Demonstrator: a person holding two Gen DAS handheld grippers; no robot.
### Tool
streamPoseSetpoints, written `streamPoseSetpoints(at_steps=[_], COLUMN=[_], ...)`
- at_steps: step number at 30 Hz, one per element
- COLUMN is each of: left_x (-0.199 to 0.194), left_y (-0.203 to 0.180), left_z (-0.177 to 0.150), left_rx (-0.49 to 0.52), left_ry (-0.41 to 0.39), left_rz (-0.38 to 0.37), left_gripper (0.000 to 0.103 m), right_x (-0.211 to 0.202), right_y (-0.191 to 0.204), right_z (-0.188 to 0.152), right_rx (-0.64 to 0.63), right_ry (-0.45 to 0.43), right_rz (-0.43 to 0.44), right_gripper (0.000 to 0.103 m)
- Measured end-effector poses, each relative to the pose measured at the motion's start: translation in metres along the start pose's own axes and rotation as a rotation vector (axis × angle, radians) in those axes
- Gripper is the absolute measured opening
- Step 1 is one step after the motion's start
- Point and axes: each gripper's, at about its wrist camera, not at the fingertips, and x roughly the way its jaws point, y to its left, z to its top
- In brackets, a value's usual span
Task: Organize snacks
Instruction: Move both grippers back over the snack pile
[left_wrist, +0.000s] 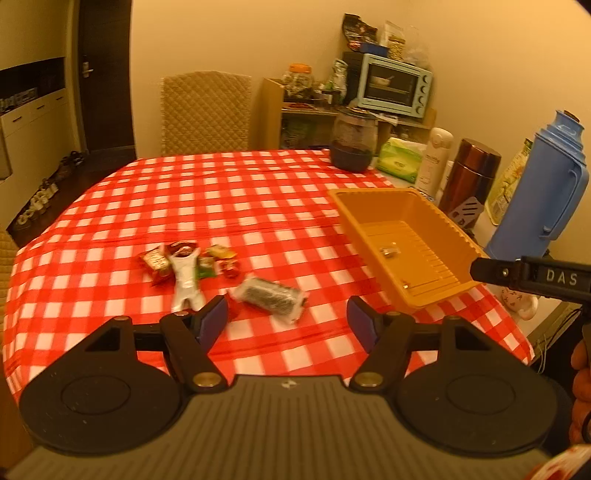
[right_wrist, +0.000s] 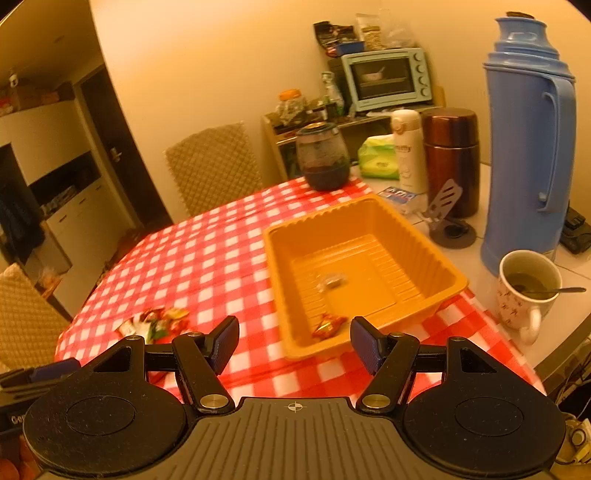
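The left gripper hovers with fingers apart, empty, over the red-and-white checked tabletop. Just beyond lies a clear-wrapped dark snack bar; a heap of small wrapped snacks sits at ten o'clock. The right gripper, fingers also apart, faces the orange ribbed plastic tray, which holds a red-wrapped candy and a clear-wrapped sweet.
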Motion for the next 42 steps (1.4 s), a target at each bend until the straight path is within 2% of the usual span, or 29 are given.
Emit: streamPoseSetpoints(at_steps=[9, 21, 42], left_x=[-0.016, -0.017, 0.017], left_y=[0.033, 0.045, 0.065], left_z=[-0.014, -0.017, -0.028], left_rx=[-0.047, -0.066, -0.078], left_ry=[0.003, 0.003, 0.072], left_rz=[0.052, 0.053, 0.063], left_gripper=[0.069, 0.07, 0.07], right_x=[-0.001, 0.005, 0.04], right_y=[0.03, 0.043, 0.055], right_z=[-0.018, -0.025, -0.044], right_rx=[-0.059, -0.092, -0.14], right_ry=[0.033, 0.055, 0.127], right_rz=[0.045, 0.063, 0.089], right_gripper=[0.067, 0.067, 0.067])
